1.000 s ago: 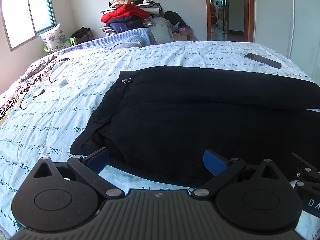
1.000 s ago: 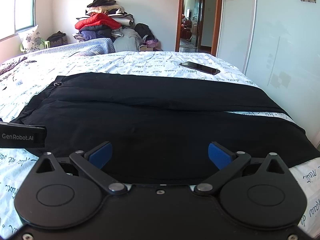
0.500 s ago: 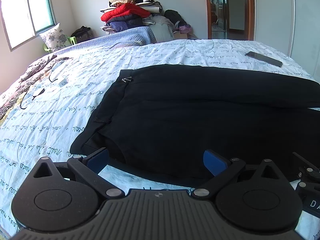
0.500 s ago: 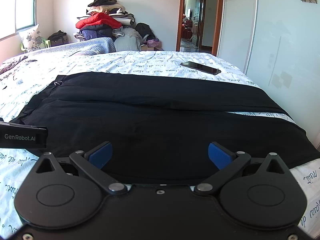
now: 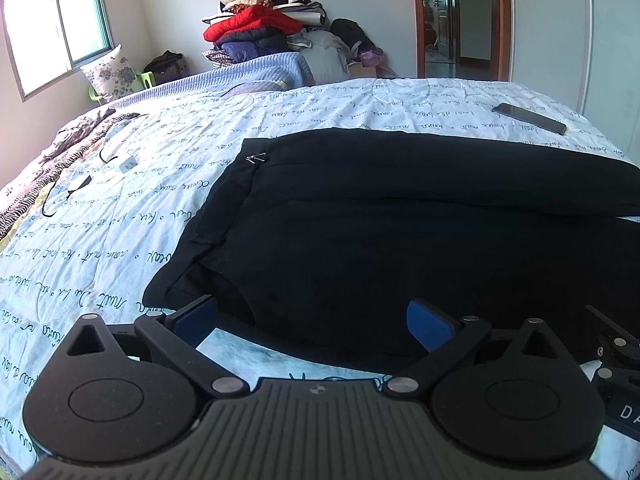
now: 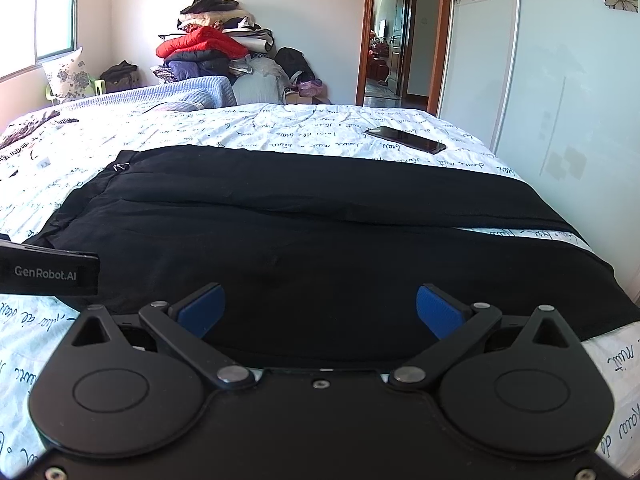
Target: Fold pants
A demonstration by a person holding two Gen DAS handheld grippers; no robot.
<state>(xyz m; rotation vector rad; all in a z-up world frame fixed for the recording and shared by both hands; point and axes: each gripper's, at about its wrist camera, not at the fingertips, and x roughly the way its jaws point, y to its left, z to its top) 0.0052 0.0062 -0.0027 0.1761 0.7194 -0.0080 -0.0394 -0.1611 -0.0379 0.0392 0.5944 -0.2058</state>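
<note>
Black pants (image 5: 400,240) spread flat across the bed (image 5: 120,216), waistband left, near hem just ahead of both claws, left claw (image 5: 312,322) wide and empty, right claw (image 6: 320,306) likewise, phone (image 6: 405,139) beyond the far edge, possibly clear of the fabric.

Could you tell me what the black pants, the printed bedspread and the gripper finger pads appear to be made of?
Black pants: soft matte woven cloth, probably; it drapes in gentle folds without shine.
Printed bedspread: light quilted fabric, likely cotton, with puffy stitched wrinkles.
Finger pads: blue, faintly textured, seemingly rubber or foam, on the open right gripper.
</note>
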